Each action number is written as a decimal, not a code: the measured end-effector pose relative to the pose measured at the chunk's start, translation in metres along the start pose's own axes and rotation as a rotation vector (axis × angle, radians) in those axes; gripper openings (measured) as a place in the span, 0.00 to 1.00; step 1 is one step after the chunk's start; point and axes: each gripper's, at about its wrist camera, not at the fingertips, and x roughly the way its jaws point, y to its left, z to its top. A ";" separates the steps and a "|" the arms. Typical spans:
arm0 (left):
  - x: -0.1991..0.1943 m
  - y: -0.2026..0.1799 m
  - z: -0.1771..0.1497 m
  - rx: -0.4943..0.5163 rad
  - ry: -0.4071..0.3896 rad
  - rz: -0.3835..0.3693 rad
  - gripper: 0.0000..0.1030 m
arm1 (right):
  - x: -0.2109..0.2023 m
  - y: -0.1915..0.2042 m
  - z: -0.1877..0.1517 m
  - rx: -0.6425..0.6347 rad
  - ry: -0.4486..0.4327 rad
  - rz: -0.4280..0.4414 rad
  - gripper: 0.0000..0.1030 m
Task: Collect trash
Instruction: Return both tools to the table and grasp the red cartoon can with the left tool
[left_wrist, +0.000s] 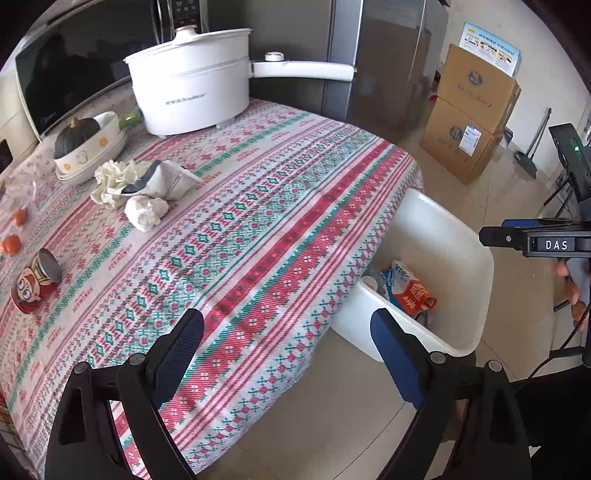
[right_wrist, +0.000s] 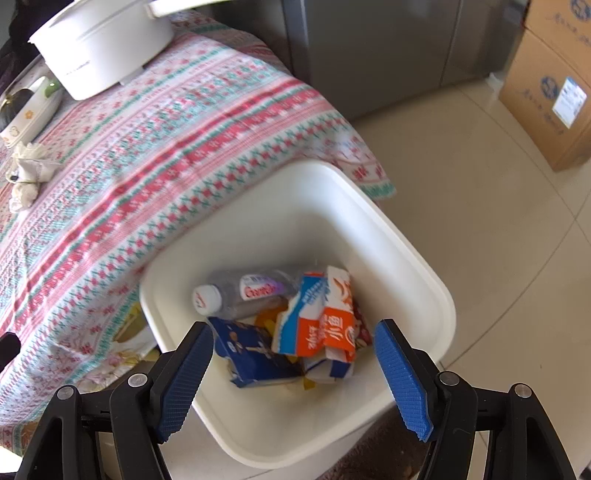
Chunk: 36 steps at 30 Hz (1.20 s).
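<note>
Now we are holding both claws open and empty: left claw (left_wrist: 286, 354) over desk (left_wrist: 258, 206), right claw (right_wrist: 295, 365) over bin (right_wrist: 406, 236). Crumpled tissue wad (left_wrist: 146, 212) lying far-left on desk, likely light, soft; we are judging a pinch across its middle best.

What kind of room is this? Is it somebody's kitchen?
Probably a home kitchen or dining corner. A white electric cooking pot stands on a table with a patterned cloth, a microwave sits behind it, and a tall grey fridge stands beside the table.
</note>
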 end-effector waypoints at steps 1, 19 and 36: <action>-0.002 0.006 0.000 -0.011 -0.002 0.007 0.90 | -0.002 0.007 0.004 -0.010 -0.009 0.004 0.74; -0.044 0.179 -0.025 -0.362 -0.119 0.267 1.00 | 0.008 0.159 0.053 -0.113 -0.072 0.149 0.79; 0.020 0.267 -0.014 -0.561 -0.129 0.383 1.00 | 0.067 0.233 0.073 -0.147 0.002 0.151 0.80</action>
